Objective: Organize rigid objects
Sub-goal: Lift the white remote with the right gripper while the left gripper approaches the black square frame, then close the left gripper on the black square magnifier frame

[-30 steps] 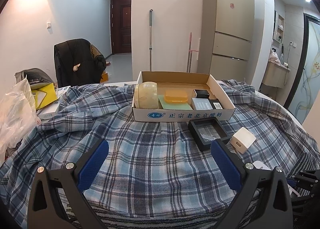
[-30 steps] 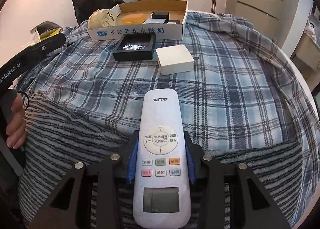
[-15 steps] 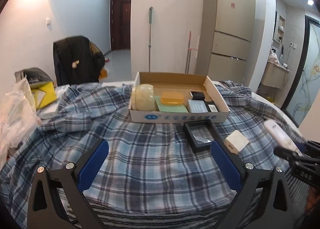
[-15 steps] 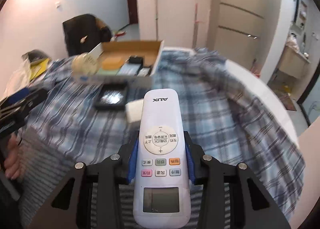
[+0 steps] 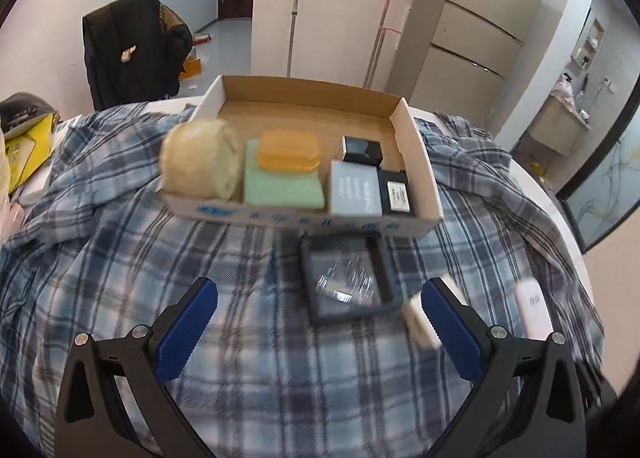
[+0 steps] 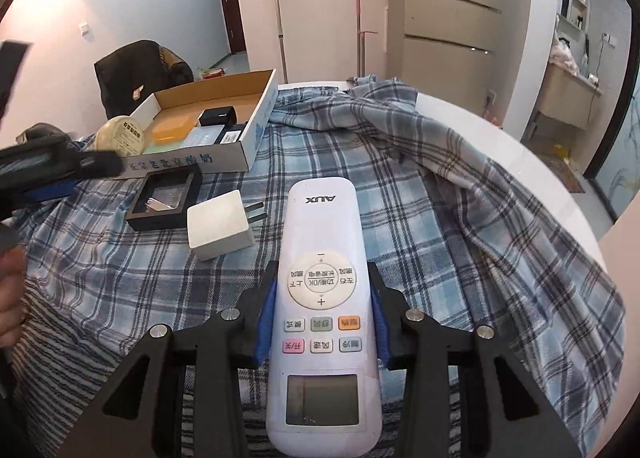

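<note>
Left wrist view: left gripper (image 5: 318, 328) was empty with its jaws wide apart, hovering over the plaid cloth (image 5: 120, 258) on the near side of the box (image 5: 416, 161).
Box contents: tape roll (image 5: 202, 159) at the left end, orange case (image 5: 289, 149) on a green pad (image 5: 282, 187), then a grey card (image 5: 354, 189) and two small black things at the right end. The back half of the box floor looked bare.
Outside the box: a black frame (image 5: 348, 278) just in front of the box wall, and a blurry white charger (image 5: 418, 320) a bit nearer than that, partly behind the right finger.
Right wrist view: right gripper (image 6: 322, 316) was clamped on the remote (image 6: 320, 298), pads squeezing its sides mid-body, remote pointing forward and off the cloth.
Remote vs box: well to the right of the box and nearer than it, with the charger (image 6: 218, 225) and frame (image 6: 164, 199) lying between.
Step, my guess: carrying the remote over to drop it in the box.
Next move: probably swing left and forward, lift over the near wall, aim for the bare back strip.
Room: open cloth right of the box, so lots of space. The left gripper (image 6: 60, 165) hung beside the box front, so watch that.
Edges: the box's right wall is the thing to clear.
</note>
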The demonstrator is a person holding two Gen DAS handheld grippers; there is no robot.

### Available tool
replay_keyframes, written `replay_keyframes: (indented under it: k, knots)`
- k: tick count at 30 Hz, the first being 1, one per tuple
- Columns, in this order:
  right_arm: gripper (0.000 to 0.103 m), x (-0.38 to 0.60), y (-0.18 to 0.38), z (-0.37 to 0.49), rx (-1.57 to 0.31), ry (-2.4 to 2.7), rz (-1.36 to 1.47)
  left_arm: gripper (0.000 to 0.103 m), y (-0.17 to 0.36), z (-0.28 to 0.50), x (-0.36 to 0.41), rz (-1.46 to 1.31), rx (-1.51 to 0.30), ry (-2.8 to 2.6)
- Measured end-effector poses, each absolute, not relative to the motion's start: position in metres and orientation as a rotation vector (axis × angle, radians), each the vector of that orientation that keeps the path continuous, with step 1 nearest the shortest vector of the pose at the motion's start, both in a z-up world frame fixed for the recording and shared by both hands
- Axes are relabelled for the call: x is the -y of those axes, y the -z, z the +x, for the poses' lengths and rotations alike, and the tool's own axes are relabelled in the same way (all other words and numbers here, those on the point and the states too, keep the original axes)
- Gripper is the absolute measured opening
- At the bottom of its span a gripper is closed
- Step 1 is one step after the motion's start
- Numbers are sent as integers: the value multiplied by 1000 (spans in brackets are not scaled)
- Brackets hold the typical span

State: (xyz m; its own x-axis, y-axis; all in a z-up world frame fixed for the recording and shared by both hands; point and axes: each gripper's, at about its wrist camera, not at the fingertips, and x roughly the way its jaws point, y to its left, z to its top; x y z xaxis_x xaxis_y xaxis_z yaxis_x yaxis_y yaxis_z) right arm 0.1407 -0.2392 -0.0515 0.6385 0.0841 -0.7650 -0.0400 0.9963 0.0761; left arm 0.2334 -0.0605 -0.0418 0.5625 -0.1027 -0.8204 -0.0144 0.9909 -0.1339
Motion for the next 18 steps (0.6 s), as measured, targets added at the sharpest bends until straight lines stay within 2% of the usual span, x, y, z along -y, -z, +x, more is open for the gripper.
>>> replay_keyframes:
  k: [5, 10, 12, 14, 18]
  knots:
    - [39, 245, 49, 138, -856, -64, 68, 103, 62, 258, 87, -32, -1013, 20]
    - [39, 250, 57, 142, -891, -80, 101, 103, 71, 275, 87, -101, -1059, -1]
    - [39, 251, 57, 141, -889, -84, 111, 98, 74, 279, 84, -155, -1091, 40]
    - [39, 252, 57, 141, -887, -81, 114, 83, 77, 284, 81, -188, -1137, 54]
    - [39, 251, 59, 141, -894, -84, 116, 81, 84, 288, 74, -228, -1187, 67]
